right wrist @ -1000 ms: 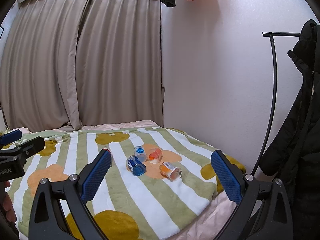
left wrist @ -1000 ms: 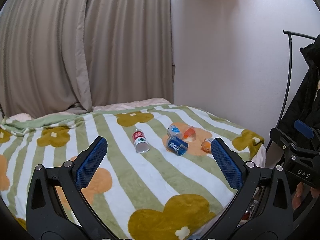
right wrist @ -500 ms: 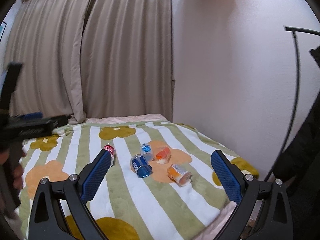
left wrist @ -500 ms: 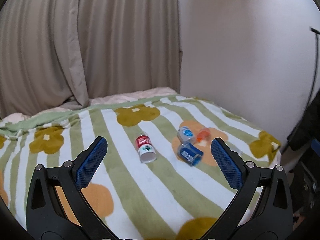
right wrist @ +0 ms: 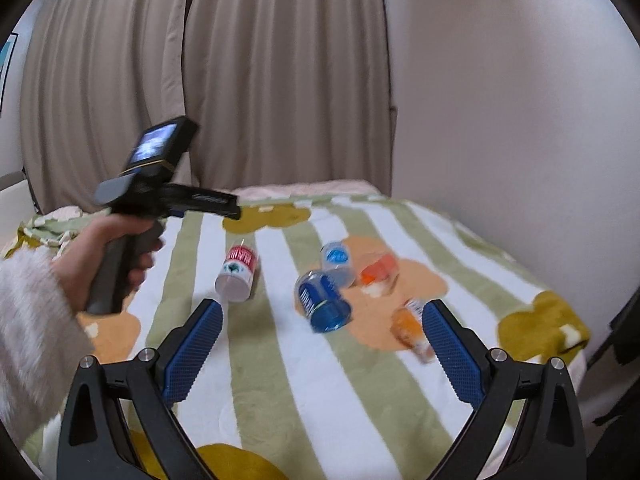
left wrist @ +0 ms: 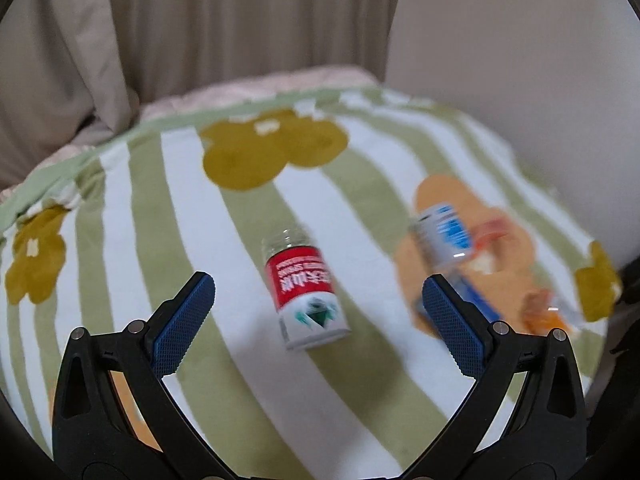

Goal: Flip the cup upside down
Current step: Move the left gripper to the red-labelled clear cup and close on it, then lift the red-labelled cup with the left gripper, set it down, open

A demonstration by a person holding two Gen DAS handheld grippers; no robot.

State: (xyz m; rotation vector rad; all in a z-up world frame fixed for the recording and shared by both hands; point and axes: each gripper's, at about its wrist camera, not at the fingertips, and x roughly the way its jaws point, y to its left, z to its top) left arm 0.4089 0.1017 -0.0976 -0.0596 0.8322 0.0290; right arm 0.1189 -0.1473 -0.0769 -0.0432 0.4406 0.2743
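Several small plastic cups lie on their sides on a striped flowered blanket (right wrist: 280, 360). A red-and-white cup (left wrist: 305, 292) lies straight ahead of my open, empty left gripper (left wrist: 318, 316); it also shows in the right wrist view (right wrist: 237, 274). A dark blue cup (right wrist: 323, 301), a light blue cup (right wrist: 338, 262), an orange cup (right wrist: 378, 274) and another orange cup (right wrist: 410, 326) lie to its right. My right gripper (right wrist: 322, 342) is open and empty, above the blanket just short of the dark blue cup. The left gripper's body (right wrist: 160, 196) hovers above the red cup.
Beige curtains (right wrist: 200, 80) hang behind the bed and a white wall (right wrist: 500, 100) borders its right side. The blanket's right edge (right wrist: 572, 340) drops off beside dark clothing. The person's hand and fuzzy sleeve (right wrist: 36, 300) are at the left.
Both grippers have moved forward and down toward the cups. The red-and-white cup now sits much larger between the left fingers, and the left gripper has entered the right wrist view.
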